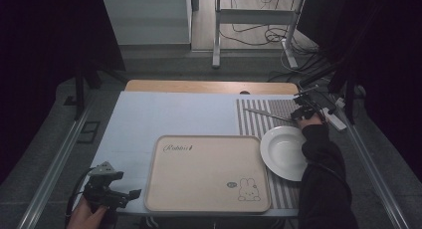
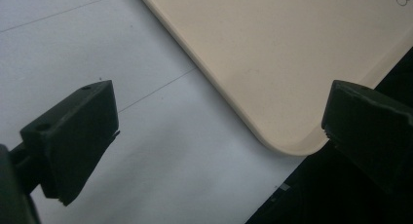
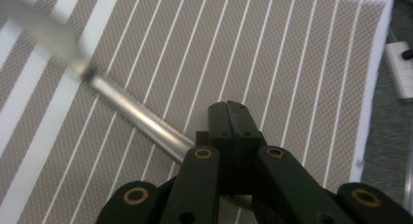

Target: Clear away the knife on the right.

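Note:
A metal knife (image 1: 268,114) lies out over the striped placemat (image 1: 256,127) at the table's far right. My right gripper (image 1: 300,113) is at the knife's handle end, jaws closed together with the handle (image 3: 131,109) running in under them. The blade end (image 3: 44,29) is blurred and points away to the upper left. My left gripper (image 1: 130,194) rests near the front left corner of the table, open. Its jaws stand wide apart over the white table cover (image 2: 146,151), with nothing between them, beside a corner of the beige tray (image 2: 272,48).
The beige tray (image 1: 199,184) with a rabbit drawing lies at the front centre. A white plate (image 1: 266,154) sits on the placemat just right of it. A person's dark sleeve (image 1: 323,169) reaches over the plate's right side. Cables and a white box (image 1: 336,120) lie off the right edge.

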